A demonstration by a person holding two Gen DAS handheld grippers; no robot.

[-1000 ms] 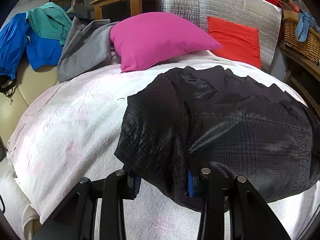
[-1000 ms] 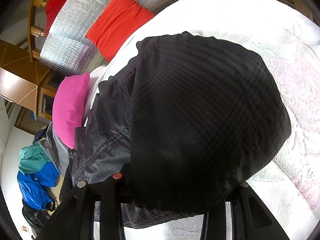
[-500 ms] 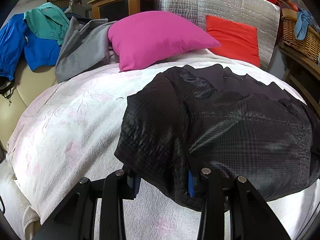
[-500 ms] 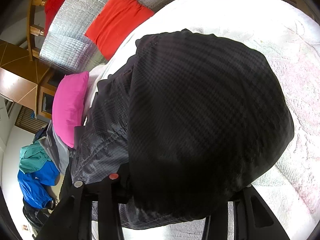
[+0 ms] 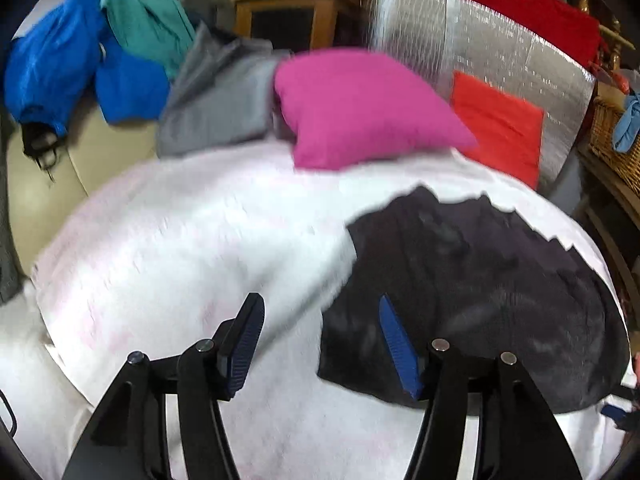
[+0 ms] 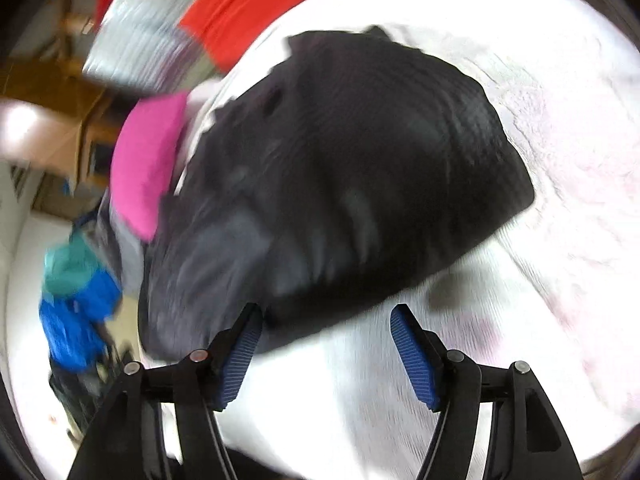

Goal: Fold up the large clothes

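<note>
The black jacket (image 5: 480, 300) lies in a folded bundle on the white bed cover (image 5: 180, 240), both the left tool (image 5: 320, 340) and right tool (image 6: 326, 352) released and empty, so only tidying seems left.

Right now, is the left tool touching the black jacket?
Cannot tell. In the left wrist view the left tool is open with only white bedcover between its fingers, but its right finger overlaps the black jacket edge, and blur hides any gap.
</note>
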